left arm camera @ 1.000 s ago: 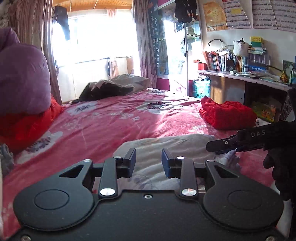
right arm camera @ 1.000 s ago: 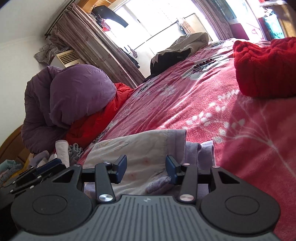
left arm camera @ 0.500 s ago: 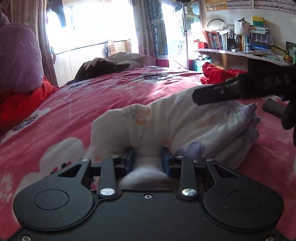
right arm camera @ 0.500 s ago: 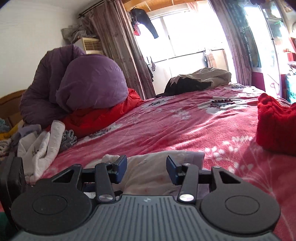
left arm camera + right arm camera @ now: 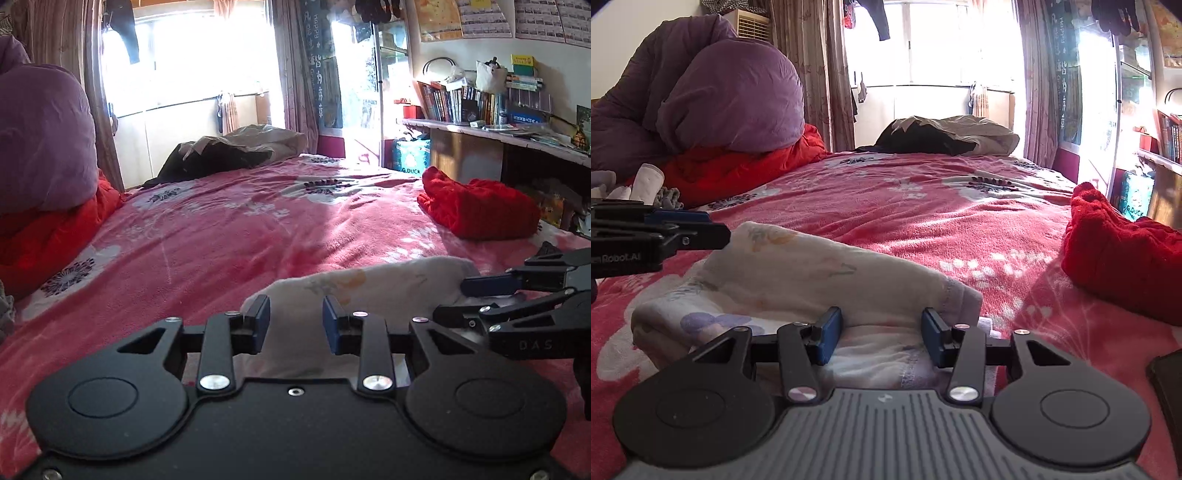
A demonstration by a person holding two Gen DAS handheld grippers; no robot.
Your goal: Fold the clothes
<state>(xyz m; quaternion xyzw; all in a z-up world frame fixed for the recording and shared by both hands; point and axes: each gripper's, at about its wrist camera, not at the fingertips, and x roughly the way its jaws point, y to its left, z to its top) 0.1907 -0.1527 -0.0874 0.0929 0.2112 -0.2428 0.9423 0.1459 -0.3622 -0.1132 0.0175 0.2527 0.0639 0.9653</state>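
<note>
Soft printed cotton garment (image 5: 798, 273); fuzzy fleece blanket (image 5: 923, 206); matt plastic gripper (image 5: 882, 334)

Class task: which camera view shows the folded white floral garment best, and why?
The right wrist view: the folded white floral garment lies nearly whole, its stacked layers visible. The left wrist view shows only its top, behind that claw.

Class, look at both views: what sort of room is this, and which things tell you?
Most likely a lived-in bedroom: a bed with a pink flowered blanket, bundled purple bedding, and a shelf of books by the window.
</note>
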